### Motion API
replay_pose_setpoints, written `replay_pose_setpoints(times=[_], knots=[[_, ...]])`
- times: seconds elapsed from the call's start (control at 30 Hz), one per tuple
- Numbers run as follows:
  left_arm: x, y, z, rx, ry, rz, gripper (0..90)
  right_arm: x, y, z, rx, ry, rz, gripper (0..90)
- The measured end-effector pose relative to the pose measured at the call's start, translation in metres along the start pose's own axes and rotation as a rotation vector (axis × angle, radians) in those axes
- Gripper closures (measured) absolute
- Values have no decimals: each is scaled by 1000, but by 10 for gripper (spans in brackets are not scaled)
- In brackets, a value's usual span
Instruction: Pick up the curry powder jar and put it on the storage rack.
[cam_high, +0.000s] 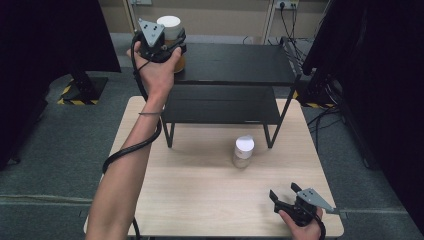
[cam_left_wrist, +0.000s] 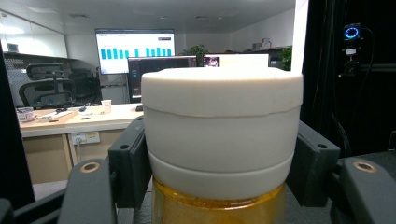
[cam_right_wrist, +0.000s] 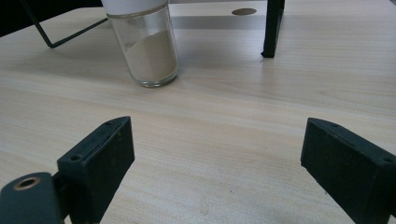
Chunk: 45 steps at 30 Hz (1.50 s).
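Item: amber jar (cam_high: 172, 37), white lid, clamped in your left hand-held gripper (cam_high: 167, 46) at the shelf's (cam_high: 235, 62) top left corner. Step: placing it. Next: set down, release. Right hand-held gripper (cam_high: 285, 195) wide, empty, on counter (cam_high: 200, 185) near powder jar (cam_high: 243, 151).

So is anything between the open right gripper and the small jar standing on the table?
Nothing visible: bare tabletop lies between the right gripper and the small jar. The shelf's black leg stands off to one side, clear of the straight line to it.
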<state>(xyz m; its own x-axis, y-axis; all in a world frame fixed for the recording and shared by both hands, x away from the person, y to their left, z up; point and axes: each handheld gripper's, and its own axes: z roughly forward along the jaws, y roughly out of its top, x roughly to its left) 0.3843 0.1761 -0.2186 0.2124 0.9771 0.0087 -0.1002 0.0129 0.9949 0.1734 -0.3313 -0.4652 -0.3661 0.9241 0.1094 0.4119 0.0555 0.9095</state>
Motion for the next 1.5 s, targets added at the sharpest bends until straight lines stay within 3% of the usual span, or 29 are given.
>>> replay_pose_setpoints(times=[0.3, 0.37, 0.57, 0.73, 0.83, 1.23, 1.5], knots=[[1, 4, 0, 19, 4, -32, 336, 0, 0, 0, 1, 0, 1, 100], [2, 8, -1, 31, -1, -63, 288, 0, 0, 0, -2, 0, 0, 100], [3, 22, -12, 47, 11, -70, 168, 0, 0, 0, -1, -2, -1, 100], [7, 25, -23, 46, -7, -70, 158, 1, 0, 0, -1, -5, -7, 100], [9, 26, -31, 43, -30, -91, 157, 1, 0, 0, -3, -4, -6, 100], [20, 6, -64, -1, -94, -130, 158, 2, -1, 0, -4, -6, -9, 100], [26, -9, -81, -2, -123, -118, 158, 3, 0, 0, -3, -8, -7, 100]])
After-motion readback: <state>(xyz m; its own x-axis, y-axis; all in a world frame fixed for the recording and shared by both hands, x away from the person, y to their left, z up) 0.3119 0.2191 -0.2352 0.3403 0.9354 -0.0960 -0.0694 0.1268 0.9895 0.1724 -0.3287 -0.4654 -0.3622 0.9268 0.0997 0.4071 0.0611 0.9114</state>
